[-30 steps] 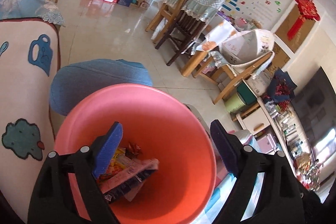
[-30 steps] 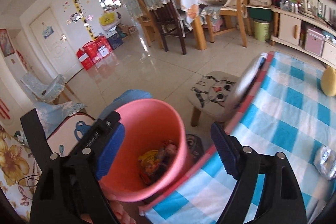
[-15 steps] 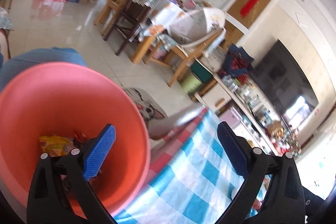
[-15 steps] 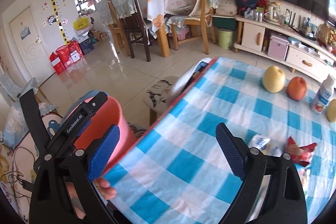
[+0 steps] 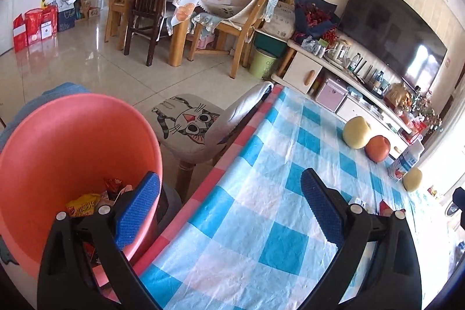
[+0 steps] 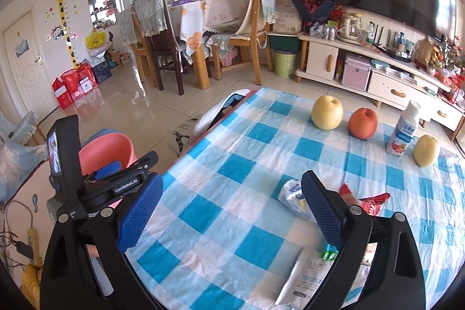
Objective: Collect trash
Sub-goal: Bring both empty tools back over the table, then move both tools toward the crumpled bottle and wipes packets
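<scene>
A pink bin (image 5: pixel 58 135) stands on the floor at the table's left edge, with several snack wrappers (image 5: pixel 84 207) inside. My left gripper (image 5: pixel 229 208) is open and empty, straddling the bin's rim and the blue checked tablecloth (image 5: pixel 261 222). Over the cloth, my right gripper (image 6: pixel 231 199) is also open and holds nothing. Just past its right finger lie a crumpled white wrapper (image 6: pixel 290 193), a red wrapper (image 6: pixel 369 202) and a flat white packet (image 6: pixel 305 275). The finger hides part of each.
Two yellow pears (image 6: pixel 327 112), a red apple (image 6: pixel 362 123) and a small drink bottle (image 6: pixel 402 132) stand at the table's far side. A cat-print stool (image 5: pixel 189 121) sits beside the bin. Chairs, a dining table and a TV cabinet (image 6: pixel 377 69) line the room beyond.
Both views have swung right, from above the bin to over the checked table. The left wrist has rolled level. Both pairs of jaws stand a little wider.
</scene>
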The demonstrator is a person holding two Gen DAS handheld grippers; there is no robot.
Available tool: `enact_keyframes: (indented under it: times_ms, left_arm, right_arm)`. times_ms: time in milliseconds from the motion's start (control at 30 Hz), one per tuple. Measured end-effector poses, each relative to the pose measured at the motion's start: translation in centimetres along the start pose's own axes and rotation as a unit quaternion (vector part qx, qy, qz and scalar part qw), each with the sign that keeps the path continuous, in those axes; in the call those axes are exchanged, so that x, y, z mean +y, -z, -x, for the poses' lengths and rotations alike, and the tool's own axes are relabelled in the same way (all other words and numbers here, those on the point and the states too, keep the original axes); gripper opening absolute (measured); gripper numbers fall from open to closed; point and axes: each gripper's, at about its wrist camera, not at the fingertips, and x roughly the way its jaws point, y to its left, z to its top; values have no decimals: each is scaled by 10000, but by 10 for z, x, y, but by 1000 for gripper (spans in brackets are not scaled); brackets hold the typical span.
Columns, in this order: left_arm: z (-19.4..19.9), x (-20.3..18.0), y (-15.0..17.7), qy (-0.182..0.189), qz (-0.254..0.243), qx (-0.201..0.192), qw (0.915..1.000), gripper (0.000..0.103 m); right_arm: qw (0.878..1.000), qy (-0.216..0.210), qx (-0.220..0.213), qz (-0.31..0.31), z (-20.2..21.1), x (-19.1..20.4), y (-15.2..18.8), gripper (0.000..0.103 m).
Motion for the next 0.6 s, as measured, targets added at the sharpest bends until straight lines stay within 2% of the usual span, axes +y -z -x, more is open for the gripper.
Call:
enact_keyframes:
  times_ms: [367,600]
  left_arm:
    - [-4,-34,5,307,-541,-1,9981,98]
    - [-1,-52,10,521,-691,-92,9962,98]
  right_arm:
    - [9992,197,-325,77,20,-25,7,97]
    - [9989,368,-274,46,23,-46,13,98]
